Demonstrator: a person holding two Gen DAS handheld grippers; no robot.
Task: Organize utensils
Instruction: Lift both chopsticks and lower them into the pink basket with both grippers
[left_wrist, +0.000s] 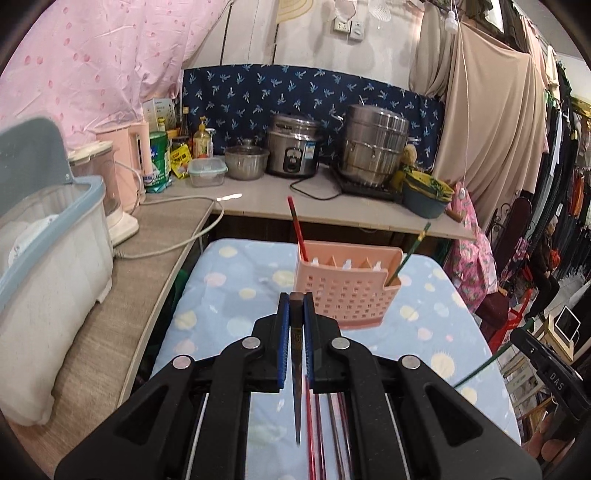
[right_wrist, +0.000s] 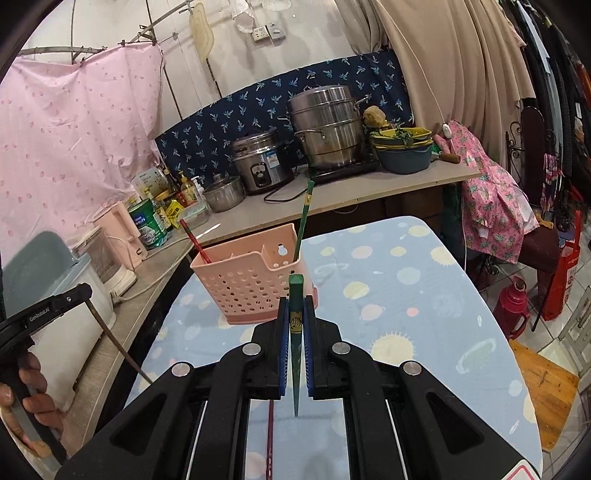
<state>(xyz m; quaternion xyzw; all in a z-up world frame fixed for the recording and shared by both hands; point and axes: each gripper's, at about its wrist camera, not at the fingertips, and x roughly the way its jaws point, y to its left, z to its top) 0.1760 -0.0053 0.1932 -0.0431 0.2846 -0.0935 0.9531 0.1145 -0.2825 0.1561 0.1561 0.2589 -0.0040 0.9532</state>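
Pink perforated utensil caddy (left_wrist: 349, 286) near the table's (left_wrist: 229, 295) far edge holds a red chopstick (left_wrist: 297, 229) and a green chopstick (left_wrist: 408, 253). Left gripper (left_wrist: 296, 314) pinches a brown chopstick (left_wrist: 296, 369); right gripper (right_wrist: 296, 317) pinches a green chopstick (right_wrist: 296, 332).

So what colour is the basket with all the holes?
The basket is pink; it shows best in the right wrist view.

basket (left_wrist: 347, 288) on table (left_wrist: 229, 295) | chopsticks (left_wrist: 297, 229) in basket ends
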